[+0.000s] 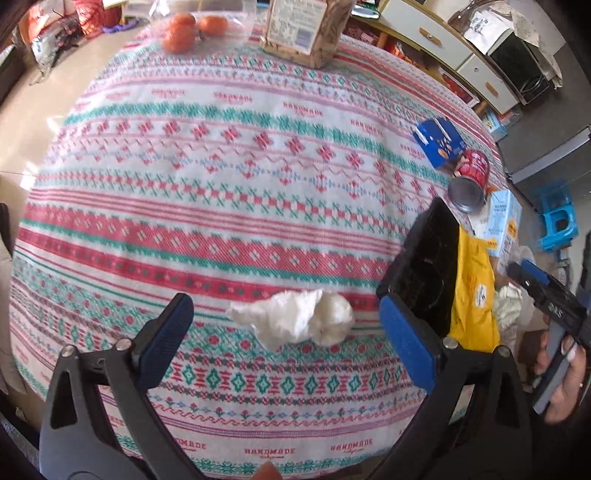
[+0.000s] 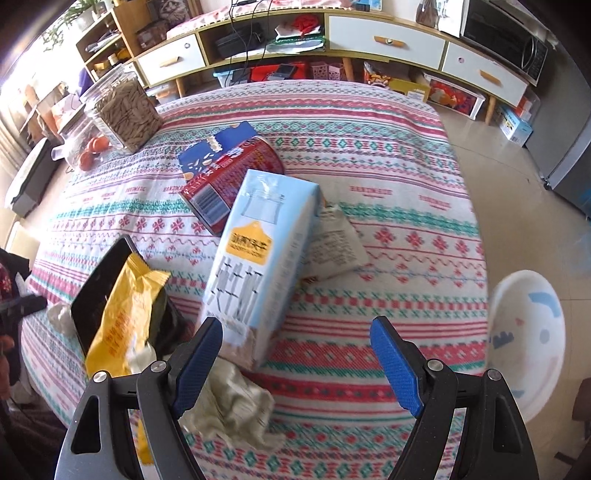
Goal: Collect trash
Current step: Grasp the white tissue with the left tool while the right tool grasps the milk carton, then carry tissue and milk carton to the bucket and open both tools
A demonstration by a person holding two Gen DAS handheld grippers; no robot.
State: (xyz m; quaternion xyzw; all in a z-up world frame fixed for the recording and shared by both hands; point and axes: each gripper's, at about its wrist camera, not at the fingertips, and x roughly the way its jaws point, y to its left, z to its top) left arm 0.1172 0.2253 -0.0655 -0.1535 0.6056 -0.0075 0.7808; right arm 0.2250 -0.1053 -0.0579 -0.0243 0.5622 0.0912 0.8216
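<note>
A crumpled white tissue [image 1: 295, 322] lies on the patterned tablecloth [image 1: 221, 206], level with my left gripper [image 1: 288, 343], which hangs open above it with blue pads on either side. To its right a black tray [image 1: 424, 266] holds a yellow wrapper [image 1: 474, 295]. My right gripper [image 2: 295, 358] is open over the cloth, nothing between its pads. Just ahead of its left finger lies a light blue carton [image 2: 258, 258], with a crumpled paper wad [image 2: 232, 406] below it. Behind are a red can [image 2: 229, 184], a blue packet [image 2: 210, 151] and a white wrapper [image 2: 336, 247].
A jar of seeds [image 2: 122, 110] and oranges [image 1: 192, 29] stand at the table's far side. A white plastic basin [image 2: 524, 332] sits on the floor past the table's right edge. Low cabinets [image 2: 369, 44] line the wall. A blue stool [image 1: 557, 218] stands on the floor.
</note>
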